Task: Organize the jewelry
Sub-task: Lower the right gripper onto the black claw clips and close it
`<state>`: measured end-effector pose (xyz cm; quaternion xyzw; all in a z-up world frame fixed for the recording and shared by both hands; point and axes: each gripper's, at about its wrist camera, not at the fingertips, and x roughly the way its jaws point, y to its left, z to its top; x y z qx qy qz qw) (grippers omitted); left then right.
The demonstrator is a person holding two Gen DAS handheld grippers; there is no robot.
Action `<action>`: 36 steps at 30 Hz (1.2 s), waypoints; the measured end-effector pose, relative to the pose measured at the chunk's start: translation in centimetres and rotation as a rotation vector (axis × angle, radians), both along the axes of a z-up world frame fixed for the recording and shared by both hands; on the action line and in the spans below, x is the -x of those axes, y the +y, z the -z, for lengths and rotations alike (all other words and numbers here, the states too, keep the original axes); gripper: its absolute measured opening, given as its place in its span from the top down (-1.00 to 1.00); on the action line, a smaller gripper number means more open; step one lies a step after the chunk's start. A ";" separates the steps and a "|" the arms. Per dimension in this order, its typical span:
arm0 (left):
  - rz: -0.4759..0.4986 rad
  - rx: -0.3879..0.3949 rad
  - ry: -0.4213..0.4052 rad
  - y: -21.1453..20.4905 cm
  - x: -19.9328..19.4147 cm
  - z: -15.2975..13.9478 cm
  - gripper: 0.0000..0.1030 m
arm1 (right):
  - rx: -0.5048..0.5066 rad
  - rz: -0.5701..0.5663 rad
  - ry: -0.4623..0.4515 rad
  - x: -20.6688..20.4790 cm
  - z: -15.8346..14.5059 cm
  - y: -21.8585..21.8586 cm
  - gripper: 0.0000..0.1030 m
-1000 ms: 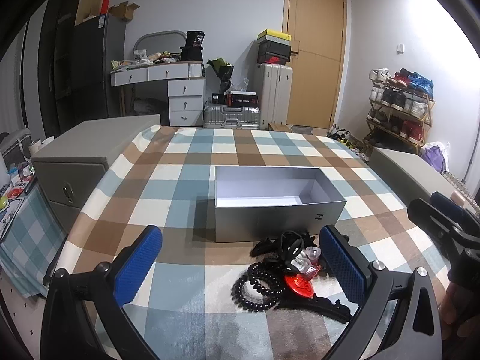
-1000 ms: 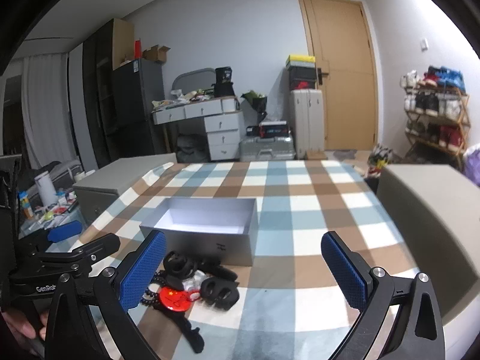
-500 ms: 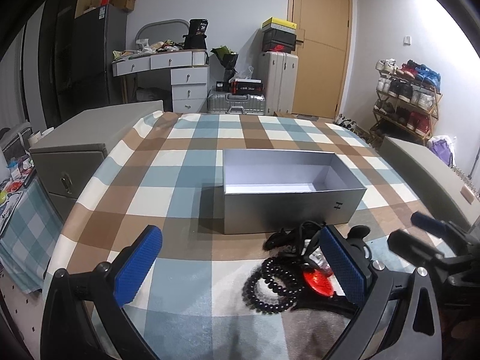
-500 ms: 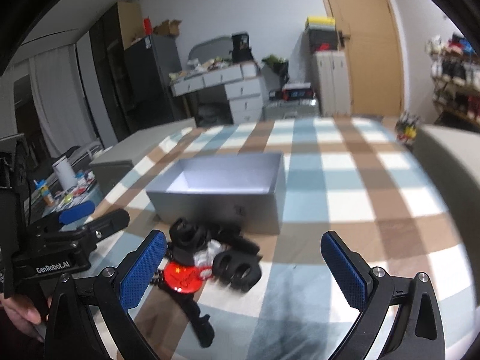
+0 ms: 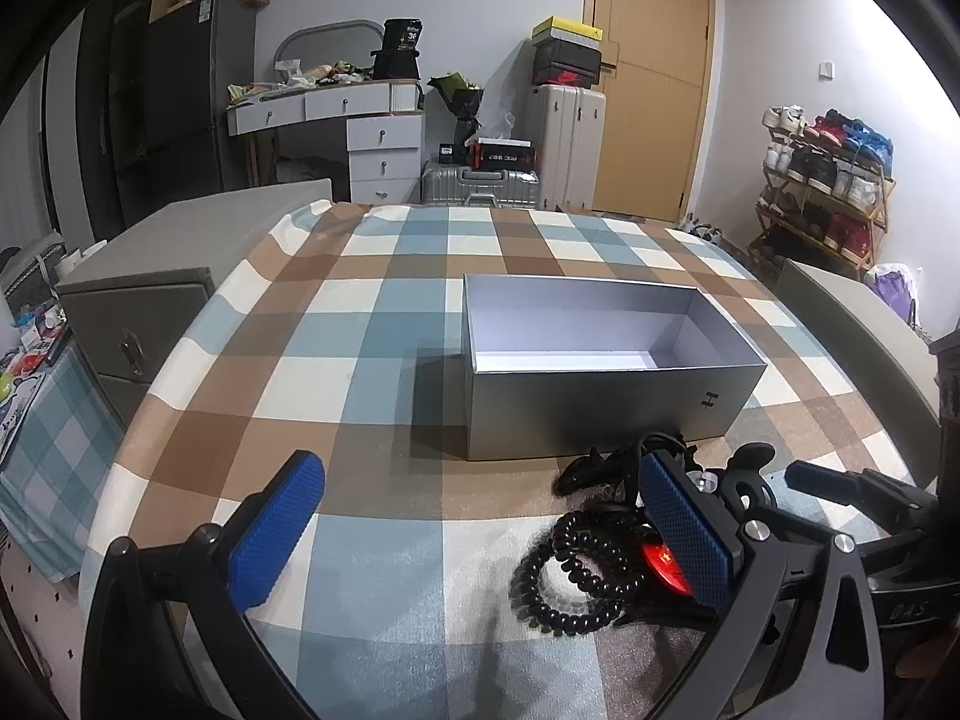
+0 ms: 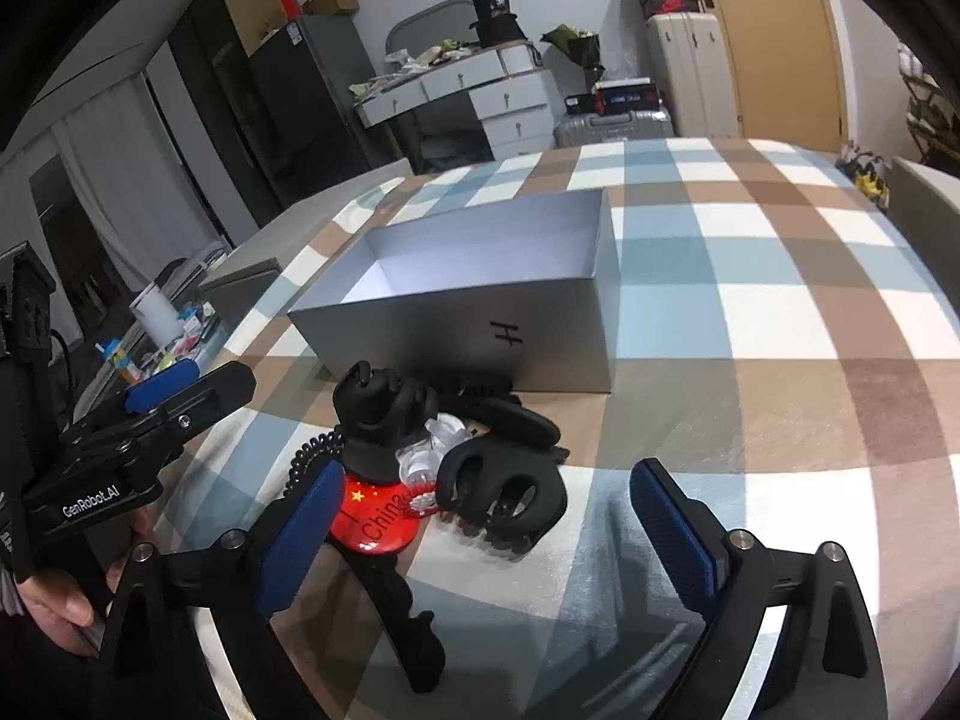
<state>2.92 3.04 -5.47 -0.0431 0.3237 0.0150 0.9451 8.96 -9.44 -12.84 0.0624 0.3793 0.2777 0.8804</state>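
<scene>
Bright, sharp, fisheye-warped, dark corners

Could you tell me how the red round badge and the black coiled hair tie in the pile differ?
The red badge is a solid glossy disc with yellow stars and printed lettering; the coiled hair tie is an open ring of matte black spiral cord, unmarked. The badge lies partly under black hair clips, while the hair tie sits at the pile's edge, mostly uncovered. Both lie on the checked cloth in front of the empty grey box.
</scene>
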 end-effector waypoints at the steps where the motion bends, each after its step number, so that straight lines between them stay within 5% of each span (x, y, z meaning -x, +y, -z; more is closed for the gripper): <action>1: 0.002 0.001 0.002 0.0 -0.1 0.0 -0.98 | 0.000 -0.004 0.003 -0.2 0.0 0.1 -0.72; 5: 0.011 0.017 0.005 0.1 -0.2 0.0 -0.98 | -0.006 -0.014 0.024 -0.8 0.3 0.1 -0.54; 10: 0.024 0.033 0.009 0.1 -0.4 -0.1 -0.98 | -0.013 -0.007 0.065 -1.4 0.9 0.0 0.07; 19: 0.108 0.078 0.024 -0.8 -1.2 -0.4 -0.98 | -0.083 0.021 0.042 -1.0 0.3 -1.8 0.07; 30: 0.289 0.105 0.165 -3.4 -3.9 1.0 -0.98 | -0.172 0.050 -0.001 0.0 -0.7 -5.7 0.07; 36: 0.331 0.123 0.210 -4.1 -4.3 1.4 -0.62 | -0.209 0.031 -0.039 0.6 -1.2 -6.7 0.07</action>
